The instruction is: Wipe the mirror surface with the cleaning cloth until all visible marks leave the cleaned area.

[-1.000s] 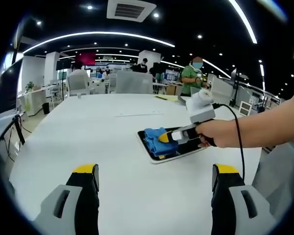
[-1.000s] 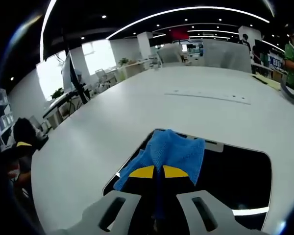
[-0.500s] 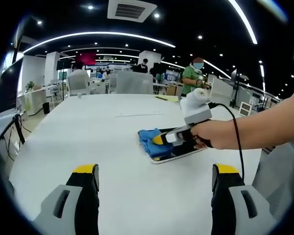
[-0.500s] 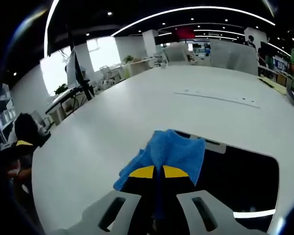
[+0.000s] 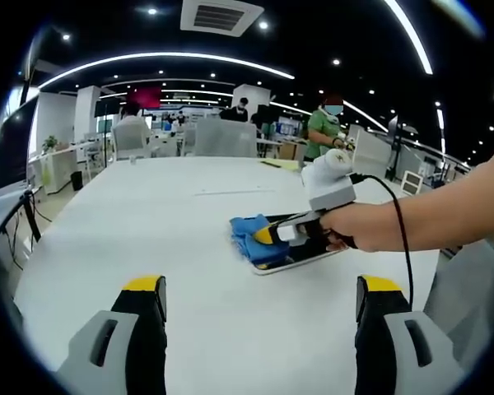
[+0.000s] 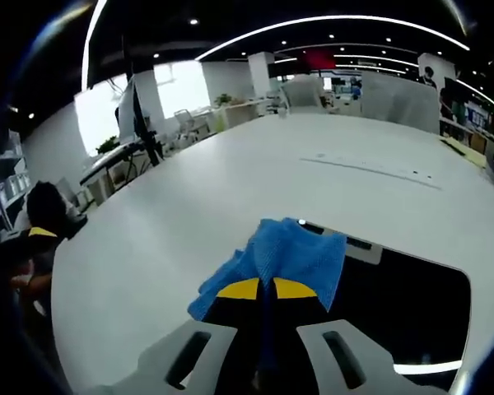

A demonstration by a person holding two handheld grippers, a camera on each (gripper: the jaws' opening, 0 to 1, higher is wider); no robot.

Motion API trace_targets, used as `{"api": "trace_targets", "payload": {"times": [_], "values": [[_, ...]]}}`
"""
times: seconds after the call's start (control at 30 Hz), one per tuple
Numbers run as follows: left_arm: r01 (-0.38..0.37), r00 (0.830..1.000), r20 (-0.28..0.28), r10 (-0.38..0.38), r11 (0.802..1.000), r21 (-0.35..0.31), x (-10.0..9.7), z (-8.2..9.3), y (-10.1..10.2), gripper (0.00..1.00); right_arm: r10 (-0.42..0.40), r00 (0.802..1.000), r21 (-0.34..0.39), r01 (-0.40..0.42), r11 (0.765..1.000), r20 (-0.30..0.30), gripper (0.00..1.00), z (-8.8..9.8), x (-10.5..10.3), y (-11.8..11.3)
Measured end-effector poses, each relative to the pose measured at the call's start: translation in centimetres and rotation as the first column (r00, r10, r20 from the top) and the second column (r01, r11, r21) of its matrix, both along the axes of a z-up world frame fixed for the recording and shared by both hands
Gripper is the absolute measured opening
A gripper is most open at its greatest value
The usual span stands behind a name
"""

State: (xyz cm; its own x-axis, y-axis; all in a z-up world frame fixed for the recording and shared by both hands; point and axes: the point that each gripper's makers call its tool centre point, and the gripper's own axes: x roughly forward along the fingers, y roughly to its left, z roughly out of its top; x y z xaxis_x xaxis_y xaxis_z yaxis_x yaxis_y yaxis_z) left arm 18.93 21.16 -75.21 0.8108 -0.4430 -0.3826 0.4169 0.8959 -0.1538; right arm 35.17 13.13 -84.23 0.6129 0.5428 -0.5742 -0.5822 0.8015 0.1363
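A flat rectangular mirror (image 5: 300, 252) (image 6: 395, 296) lies on the white table (image 5: 148, 222). A blue cleaning cloth (image 6: 292, 255) (image 5: 251, 230) rests on the mirror's left end and hangs a little over its edge. My right gripper (image 6: 261, 289) is shut on the cloth and presses it onto the glass; in the left gripper view it comes in from the right as the right gripper (image 5: 267, 234), held by a hand (image 5: 358, 226). My left gripper (image 5: 259, 286) stands open low over the near table, well short of the mirror, with nothing between its jaws.
The white table (image 6: 189, 214) stretches wide around the mirror. A black cable (image 5: 401, 239) trails from the right gripper. Chairs (image 5: 132, 138) and several people, among them one in green (image 5: 323, 127), stand beyond the far edge. A monitor (image 6: 132, 115) stands off the table's left side.
The right gripper has slid the cloth toward the mirror's left end, so it now reaches past the edge. The left gripper has stayed still.
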Motion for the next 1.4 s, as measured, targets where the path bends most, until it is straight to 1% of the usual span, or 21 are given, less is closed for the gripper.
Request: {"api": "trace_targets", "payload": {"times": [0.17, 0.37, 1.4], "values": [[-0.003, 1.0, 0.005, 0.003, 1.0, 0.001, 0.1, 0.3, 0.1, 0.96, 0.006, 1.0, -0.005, -0.006, 1.0, -0.003, 0.0, -0.1, -0.1, 0.0], [-0.001, 1.0, 0.007, 0.001, 1.0, 0.003, 0.1, 0.2, 0.1, 0.96, 0.019, 1.0, 0.004, -0.019, 1.0, -0.006, 0.0, 0.0, -1.0, 0.1], [0.006, 1.0, 0.024, -0.006, 1.0, 0.009, -0.2, 0.9, -0.2, 0.96, 0.068, 0.998, 0.007, -0.068, 0.998, -0.003, 0.0, 0.0, -3.9, 0.5]]}}
